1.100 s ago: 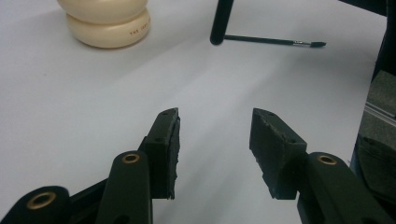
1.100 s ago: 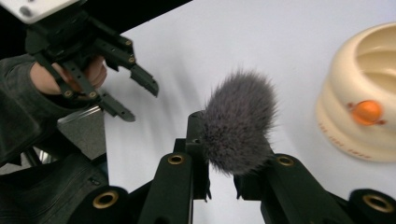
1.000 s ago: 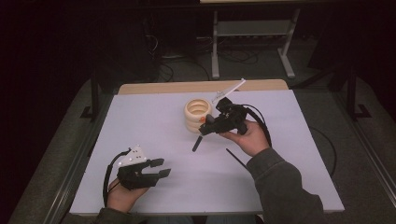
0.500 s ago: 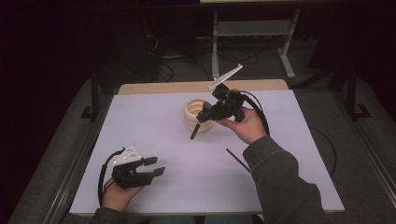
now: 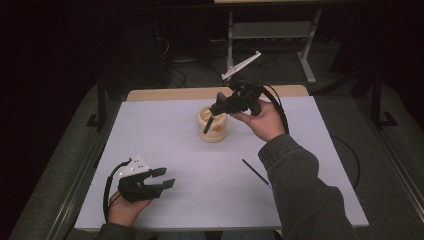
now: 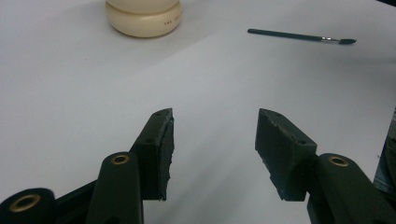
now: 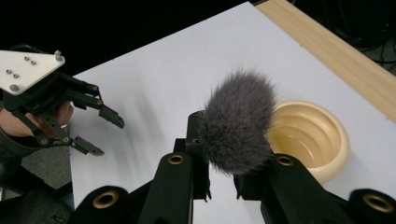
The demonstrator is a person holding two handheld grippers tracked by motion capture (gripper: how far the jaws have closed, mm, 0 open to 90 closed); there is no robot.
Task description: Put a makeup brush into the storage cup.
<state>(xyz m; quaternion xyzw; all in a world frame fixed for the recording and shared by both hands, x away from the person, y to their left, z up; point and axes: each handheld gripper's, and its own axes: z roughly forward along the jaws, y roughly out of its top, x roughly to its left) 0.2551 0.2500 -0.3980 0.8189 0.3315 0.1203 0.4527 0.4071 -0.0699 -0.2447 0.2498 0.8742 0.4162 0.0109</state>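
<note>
A cream ribbed pot [image 5: 215, 132] stands upright at the middle back of the white table [image 5: 165, 130]. Just above it my right gripper [image 5: 218, 108] is shut on a make-up brush; the dark handle [image 5: 207, 126] slants down in front of the pot. In the right gripper view the fluffy grey brush head [image 7: 238, 121] sticks out past the right gripper [image 7: 223, 156], with the pot's open mouth [image 7: 306, 135] close behind. My left gripper [image 5: 165, 178] rests open near the front left corner, nothing between its fingers [image 6: 161, 140]. The left gripper [image 7: 100, 130] is also seen far off.
A thin dark brush [image 5: 256, 172] lies flat on the table, front right of the pot, under my right forearm; the left gripper view has this thin brush [image 6: 299, 36] to the right of the pot [image 6: 142, 18]. A wooden strip [image 5: 170, 93] borders the back edge.
My right gripper has carried the fluffy brush up and away from me, from in front of the pot to just above it. The left gripper has barely shifted.
</note>
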